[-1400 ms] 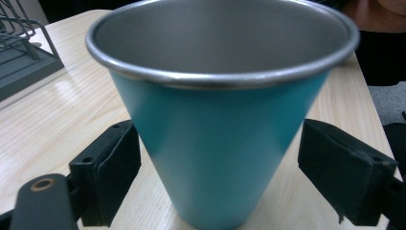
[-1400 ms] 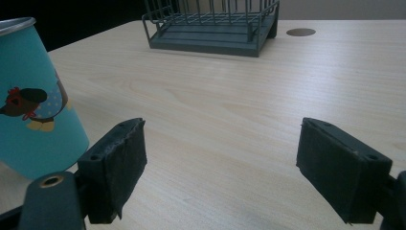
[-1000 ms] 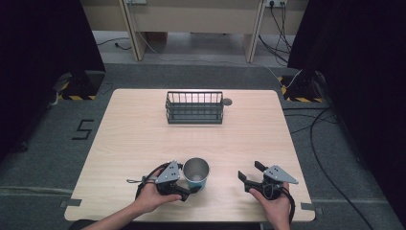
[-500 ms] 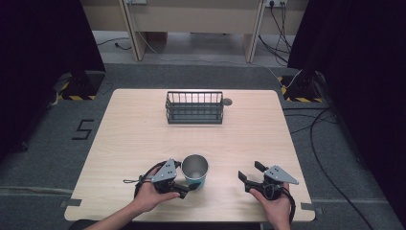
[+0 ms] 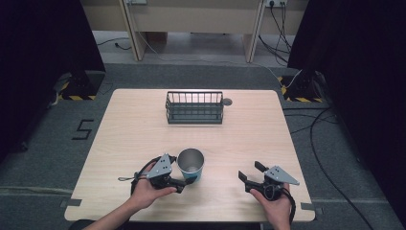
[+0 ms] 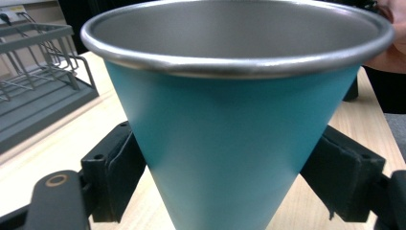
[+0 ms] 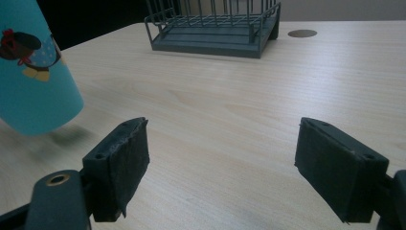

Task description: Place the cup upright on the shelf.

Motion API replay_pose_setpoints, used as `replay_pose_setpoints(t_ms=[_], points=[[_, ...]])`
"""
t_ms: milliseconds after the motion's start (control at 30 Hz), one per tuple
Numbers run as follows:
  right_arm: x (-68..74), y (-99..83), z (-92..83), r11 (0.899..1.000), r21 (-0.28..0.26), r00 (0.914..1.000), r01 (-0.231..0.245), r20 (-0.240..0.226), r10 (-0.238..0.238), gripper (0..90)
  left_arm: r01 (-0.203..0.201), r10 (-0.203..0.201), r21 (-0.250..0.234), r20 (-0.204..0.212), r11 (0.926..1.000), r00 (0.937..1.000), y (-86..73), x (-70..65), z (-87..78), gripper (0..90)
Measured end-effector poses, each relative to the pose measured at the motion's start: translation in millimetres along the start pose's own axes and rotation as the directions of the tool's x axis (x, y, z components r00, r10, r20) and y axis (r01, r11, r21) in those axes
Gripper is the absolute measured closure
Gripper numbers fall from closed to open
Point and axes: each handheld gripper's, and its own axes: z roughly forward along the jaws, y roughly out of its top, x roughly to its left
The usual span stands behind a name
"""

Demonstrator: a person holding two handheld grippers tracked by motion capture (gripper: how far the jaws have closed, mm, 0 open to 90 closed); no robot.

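At the near edge of the table [image 5: 129, 129], the left hand-held gripper [image 5: 187, 180] pinches the teal metal cup [image 5: 191, 164] between its pads, low on the tapered wall, the cup's steel rim facing up. To the right, well apart, the right hand-held gripper [image 5: 251, 171] rests with its jaws spread and nothing between them. At the far side, the dark wire basket [image 5: 194, 107] stands beside a small round grommet [image 5: 227, 101].

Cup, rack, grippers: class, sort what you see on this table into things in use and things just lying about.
In use:
- teal cup, lifted off the table
- left gripper, shut on the cup

Lying about:
- wire rack
- right gripper, open, holding nothing
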Motion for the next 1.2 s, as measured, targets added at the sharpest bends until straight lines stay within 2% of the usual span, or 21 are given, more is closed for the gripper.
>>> replay_pose_setpoints(t_ms=[333,733,1200], points=[[0.2,-0.1,-0.2,1.0,-0.001,1.0,-0.004,0.001,0.004,20.1,0.003,-0.004,-0.019,-0.025,0.9998,0.9997,6.6,5.5,-5.3,18.8],[-0.7,-0.1,-0.3,1.0,-0.001,1.0,-0.002,0.002,0.002,20.1,-0.004,0.002,-0.026,-0.073,0.9996,0.9974,16.2,20.6,-15.2,18.8],[-0.3,-0.2,-0.6,1.0,0.001,0.9999,-0.014,-0.001,0.014,20.3,-0.011,0.004,-0.048,-0.132,0.9988,0.9913,32.2,40.3,-11.6,18.8]])
